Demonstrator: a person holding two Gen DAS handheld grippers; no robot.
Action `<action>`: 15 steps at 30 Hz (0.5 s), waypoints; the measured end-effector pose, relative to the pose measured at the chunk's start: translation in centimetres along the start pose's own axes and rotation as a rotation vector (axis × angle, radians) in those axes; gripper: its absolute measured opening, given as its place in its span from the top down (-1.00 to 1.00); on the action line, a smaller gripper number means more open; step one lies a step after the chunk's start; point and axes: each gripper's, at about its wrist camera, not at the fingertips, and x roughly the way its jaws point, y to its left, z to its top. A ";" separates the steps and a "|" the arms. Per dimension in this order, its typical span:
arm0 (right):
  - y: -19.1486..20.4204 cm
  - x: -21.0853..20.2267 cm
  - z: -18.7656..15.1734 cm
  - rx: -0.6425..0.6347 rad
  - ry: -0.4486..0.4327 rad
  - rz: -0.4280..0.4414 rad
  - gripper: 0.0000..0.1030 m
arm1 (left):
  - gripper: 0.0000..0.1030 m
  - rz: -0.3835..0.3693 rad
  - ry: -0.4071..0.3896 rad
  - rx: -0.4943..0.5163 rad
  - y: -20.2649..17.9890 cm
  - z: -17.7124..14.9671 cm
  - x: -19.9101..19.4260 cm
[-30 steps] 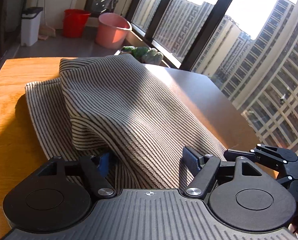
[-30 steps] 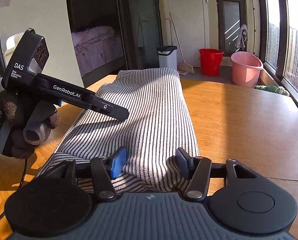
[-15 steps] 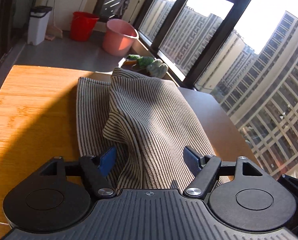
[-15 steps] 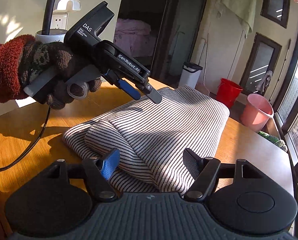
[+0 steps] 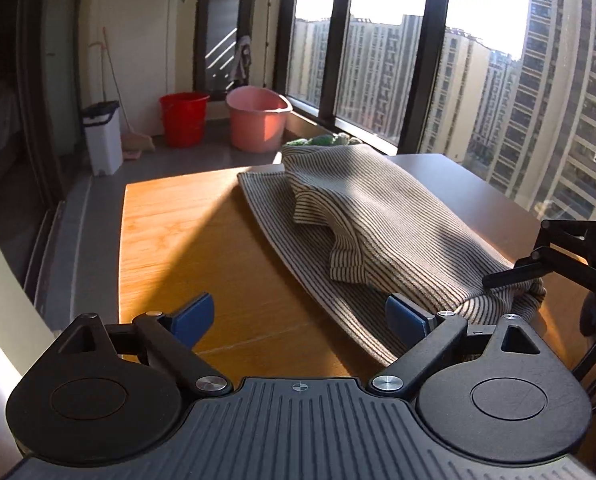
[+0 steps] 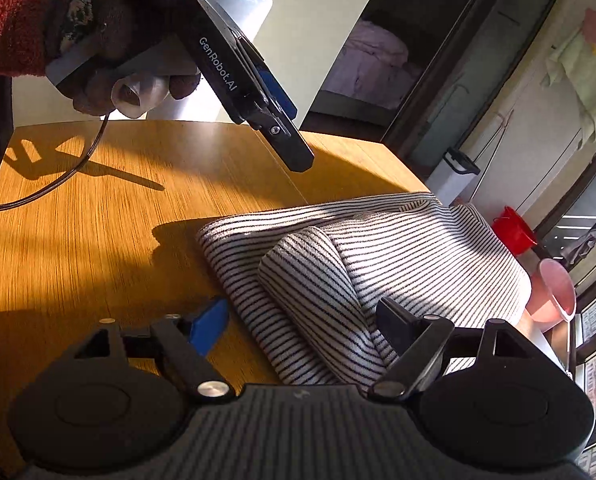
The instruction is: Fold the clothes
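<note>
A striped knit garment (image 5: 382, 224) lies folded in a bundle on the wooden table (image 5: 185, 240). It also shows in the right wrist view (image 6: 378, 256) with a rolled part on top. My left gripper (image 5: 302, 316) is open and empty, above the table just left of the garment's near edge. It also shows in the right wrist view (image 6: 289, 140), raised above the table. My right gripper (image 6: 302, 320) is open, its jaws either side of the garment's near end without closing on it. Its fingers (image 5: 538, 260) touch the garment's right end in the left wrist view.
A pink tub (image 5: 257, 118), a red bucket (image 5: 183, 118) and a white bin (image 5: 103, 136) stand on the floor beyond the table's far edge. Large windows run along the right. A cable (image 6: 45, 190) trails over the table's left corner.
Both grippers have let go of the garment and pulled back. The left gripper has lifted and swung left off the cloth. The garment now lies in a shorter bundle.
</note>
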 end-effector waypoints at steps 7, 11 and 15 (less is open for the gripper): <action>-8.1 1.6 -0.8 0.609 0.029 0.214 -0.21 | -0.92 -0.067 -0.032 0.185 -3.1 -0.2 -1.0; -12.0 2.3 -3.7 0.937 0.017 0.373 -0.07 | -1.00 -0.106 -0.043 0.374 -5.1 -1.8 -1.3; -12.2 2.4 -4.2 0.966 0.005 0.398 -0.07 | -1.00 -0.019 -0.038 0.591 -7.9 -3.2 0.9</action>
